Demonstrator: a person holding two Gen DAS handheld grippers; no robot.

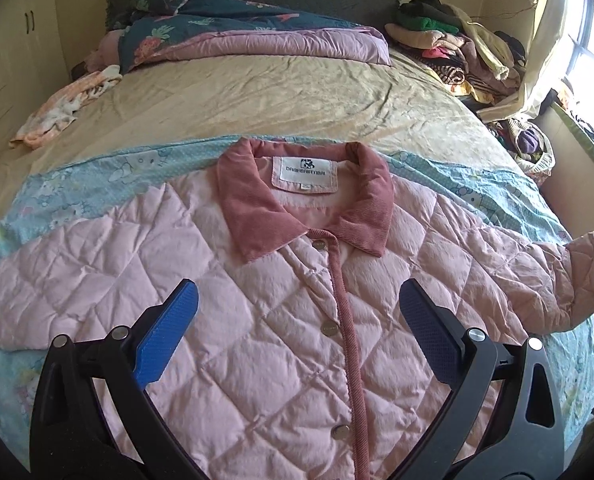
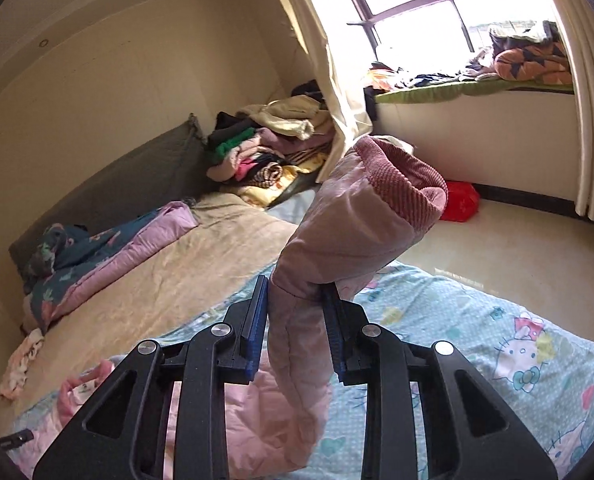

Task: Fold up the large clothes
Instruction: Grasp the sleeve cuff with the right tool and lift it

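Note:
A pink quilted jacket point(image 1: 281, 320) with a darker corduroy collar point(image 1: 257, 208) lies front up, buttoned, on a light blue cartoon blanket point(image 1: 77, 184) on the bed. My left gripper point(image 1: 297, 300) is open and empty, hovering over the jacket's chest, blue pads either side of the button placket. My right gripper point(image 2: 295, 300) is shut on the jacket's sleeve point(image 2: 337, 240) and holds it lifted above the bed, the corduroy cuff point(image 2: 401, 176) standing up beyond the fingers. The raised sleeve also shows at the right edge of the left wrist view point(image 1: 585, 276).
Beige sheet point(image 1: 257, 100) beyond the jacket, a folded dark floral and pink quilt point(image 1: 237, 36) at the headboard, a small peach garment point(image 1: 61, 112) at the left. A pile of clothes point(image 1: 457, 48) at the far right corner. Curtain, window seat, red bag point(image 2: 461, 200) on the floor.

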